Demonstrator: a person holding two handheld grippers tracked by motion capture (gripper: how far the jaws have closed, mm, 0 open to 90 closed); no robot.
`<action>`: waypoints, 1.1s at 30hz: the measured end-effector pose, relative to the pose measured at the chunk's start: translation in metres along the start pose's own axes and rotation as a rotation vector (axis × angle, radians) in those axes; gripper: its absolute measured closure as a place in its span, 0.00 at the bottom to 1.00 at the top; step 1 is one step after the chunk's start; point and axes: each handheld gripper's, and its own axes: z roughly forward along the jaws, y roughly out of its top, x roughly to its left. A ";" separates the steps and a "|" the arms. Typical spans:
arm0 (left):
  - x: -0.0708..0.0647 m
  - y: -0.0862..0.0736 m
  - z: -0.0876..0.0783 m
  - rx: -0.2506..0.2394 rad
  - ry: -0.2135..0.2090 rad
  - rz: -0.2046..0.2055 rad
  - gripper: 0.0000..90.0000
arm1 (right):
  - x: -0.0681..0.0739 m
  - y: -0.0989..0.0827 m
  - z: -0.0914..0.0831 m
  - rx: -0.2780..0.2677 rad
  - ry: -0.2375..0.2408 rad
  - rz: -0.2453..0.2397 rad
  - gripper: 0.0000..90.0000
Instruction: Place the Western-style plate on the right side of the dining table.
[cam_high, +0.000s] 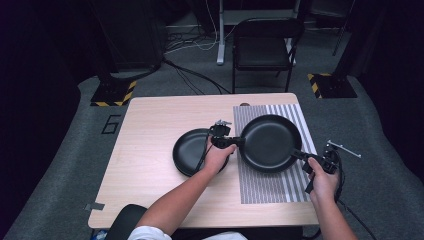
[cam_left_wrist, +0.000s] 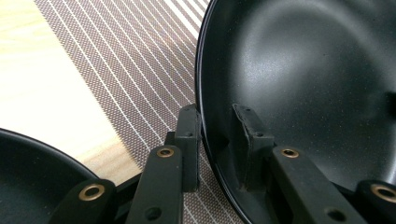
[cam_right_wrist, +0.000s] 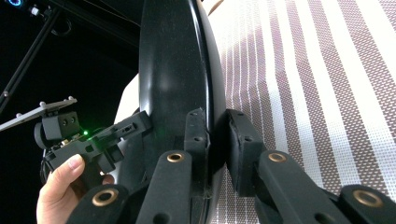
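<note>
left gripper (cam_high: 234, 141) – clamps large pan (cam_high: 270, 143) left rim | right gripper (cam_high: 303, 156) – clamps opposite rim | small pan (cam_high: 190, 150) just beside | striped mat (cam_high: 270, 187) bare near edge

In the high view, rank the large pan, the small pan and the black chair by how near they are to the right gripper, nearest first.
From the right gripper:
1. Large pan, on the striped mat, its rim clamped in the jaws.
2. Small pan, on bare wood left of the large pan.
3. Black chair, on the floor beyond the table's far edge.
</note>
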 end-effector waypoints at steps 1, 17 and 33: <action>0.000 0.000 0.001 0.000 0.001 -0.002 0.81 | -0.002 0.001 0.001 -0.001 0.001 0.000 0.89; 0.008 0.000 0.019 0.047 0.019 -0.031 0.81 | -0.018 0.004 0.013 0.015 -0.009 0.026 0.89; 0.008 0.000 0.032 0.062 0.034 -0.041 0.81 | -0.033 0.012 0.018 0.027 -0.007 0.048 0.89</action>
